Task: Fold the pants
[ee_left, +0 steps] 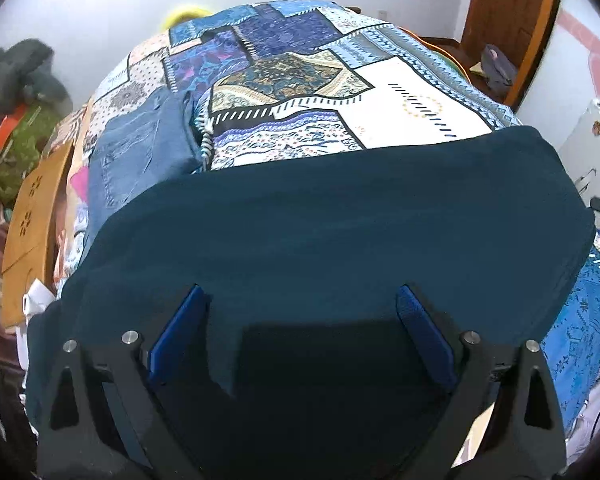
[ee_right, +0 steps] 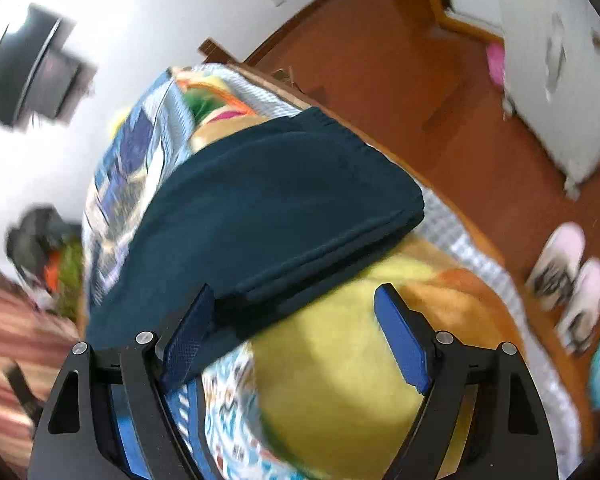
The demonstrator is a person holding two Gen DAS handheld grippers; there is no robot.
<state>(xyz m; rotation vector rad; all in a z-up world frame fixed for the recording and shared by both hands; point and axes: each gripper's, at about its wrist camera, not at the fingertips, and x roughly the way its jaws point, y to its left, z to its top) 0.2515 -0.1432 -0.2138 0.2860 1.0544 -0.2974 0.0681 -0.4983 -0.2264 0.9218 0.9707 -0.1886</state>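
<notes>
Dark teal pants [ee_left: 332, 216] lie folded across the near part of a bed with a blue patchwork cover [ee_left: 292, 80]. My left gripper [ee_left: 300, 294] hovers over their near edge, its blue pads [ee_left: 176, 340] spread wide with only flat cloth below. In the right wrist view the same pants [ee_right: 276, 200] show stacked layers at their folded edge. My right gripper [ee_right: 296, 292] is open beside that edge. Its left pad [ee_right: 190, 336] is close to the cloth, and its right pad [ee_right: 400, 340] hangs over a yellow and orange blanket [ee_right: 340, 360].
Folded blue jeans [ee_left: 140, 152] rest on the cover at the left. A wooden board [ee_left: 32, 220] and piled clothes [ee_left: 20, 80] stand left of the bed. Red-brown floor [ee_right: 400, 80], pale slippers [ee_right: 568, 280] and a white cabinet [ee_right: 560, 60] are to the right.
</notes>
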